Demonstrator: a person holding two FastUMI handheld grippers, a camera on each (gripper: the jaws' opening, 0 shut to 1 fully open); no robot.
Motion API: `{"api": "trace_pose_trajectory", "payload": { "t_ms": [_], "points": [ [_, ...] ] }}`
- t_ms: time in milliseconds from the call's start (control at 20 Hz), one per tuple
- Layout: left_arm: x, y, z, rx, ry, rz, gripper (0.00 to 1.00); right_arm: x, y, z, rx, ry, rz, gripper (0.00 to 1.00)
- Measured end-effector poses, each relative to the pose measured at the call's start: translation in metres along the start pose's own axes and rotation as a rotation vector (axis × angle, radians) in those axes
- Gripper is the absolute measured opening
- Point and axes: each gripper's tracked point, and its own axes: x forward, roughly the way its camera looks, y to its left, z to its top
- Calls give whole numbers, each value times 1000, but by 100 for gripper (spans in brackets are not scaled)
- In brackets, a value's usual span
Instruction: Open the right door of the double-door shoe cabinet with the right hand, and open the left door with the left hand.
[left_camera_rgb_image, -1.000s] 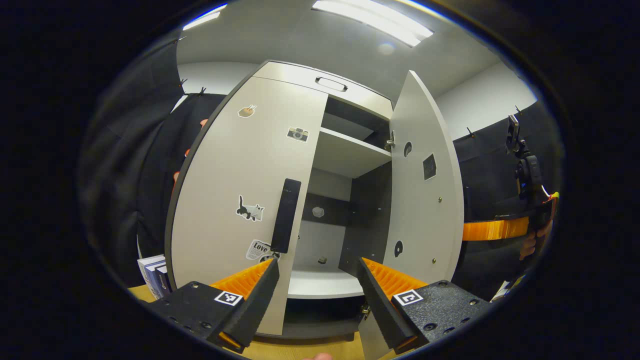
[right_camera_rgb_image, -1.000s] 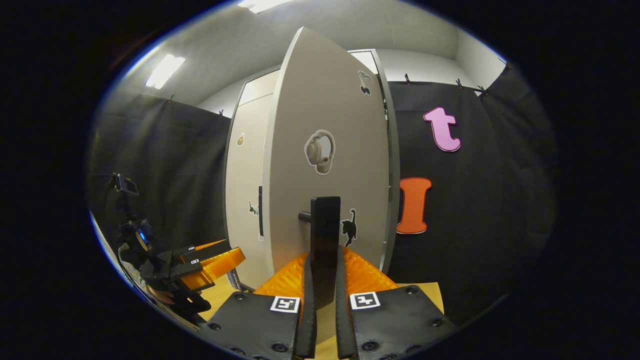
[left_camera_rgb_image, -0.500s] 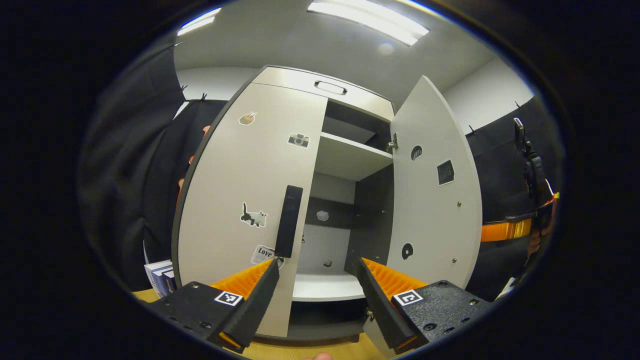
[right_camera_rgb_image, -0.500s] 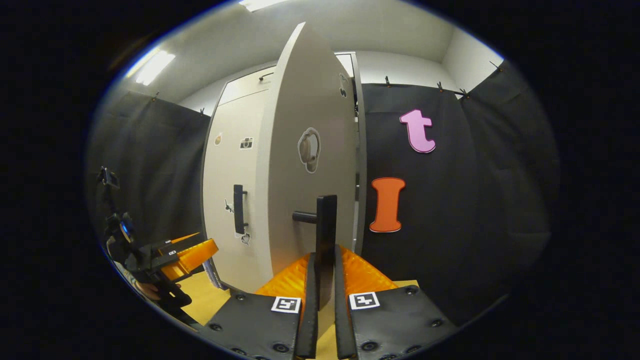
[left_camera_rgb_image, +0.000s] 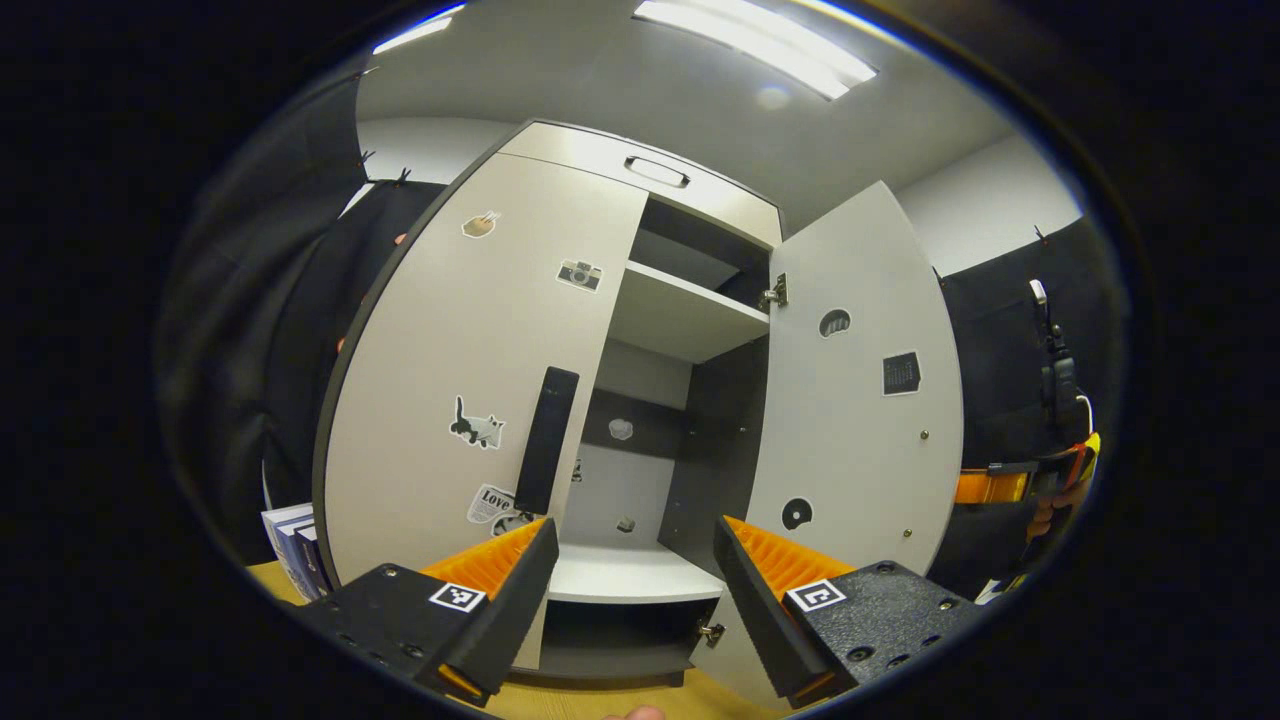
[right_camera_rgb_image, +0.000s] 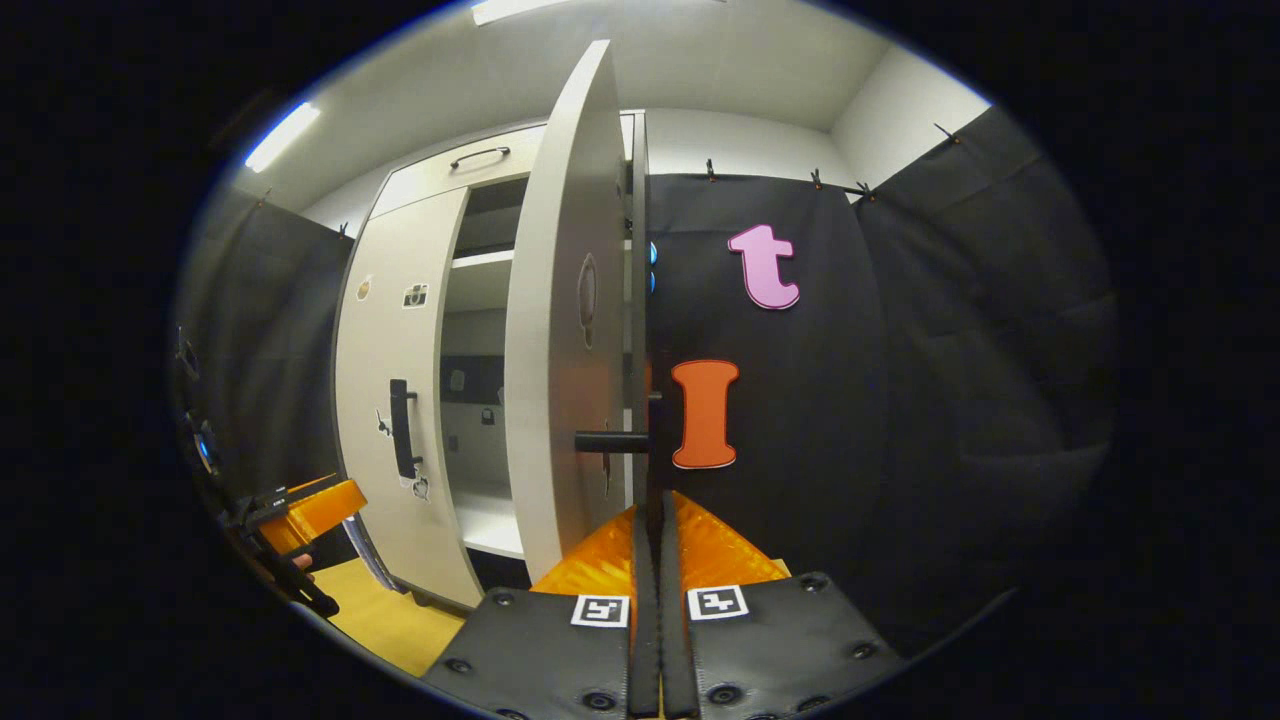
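Cabinet (left_camera_rgb_image: 640, 170) stood before me, its right door (left_camera_rgb_image: 850, 420) swung wide and its left door (left_camera_rgb_image: 470, 350) flat shut. From the right gripper (right_camera_rgb_image: 651, 560) I saw the right door edge-on, its handle (right_camera_rgb_image: 612, 441) partly hidden; my jaws looked clamped on it. My left gripper (left_camera_rgb_image: 635, 570) hung open, the left handle (left_camera_rgb_image: 546, 440) just above its left finger, untouched.

You get bright, even light from the ceiling strip lamps (left_camera_rgb_image: 755, 45), a small glare spot beside them, deep shadow inside the cabinet (left_camera_rgb_image: 690, 440), sharp focus at centre and strong fisheye bending toward the edges.
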Motion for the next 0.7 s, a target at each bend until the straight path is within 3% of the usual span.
{"api": "trace_pose_trajectory", "payload": {
  "t_ms": [500,550,600,650,700],
  "points": [
    [55,48,75,93,-44,70,94,-30,-2,-20,1,22,-12,9],
    [59,53,78,105,-45,83,94,-36,-4,-19,5,18,-24,0],
    [63,57,78,119,-44,97,94,-41,-7,-18,6,16,-42,12],
    [67,59,77,130,-37,103,94,-46,-10,-17,2,8,-59,2],
    [71,58,73,137,-27,100,94,-52,-12,-15,-1,4,-66,3]
  ]
}}
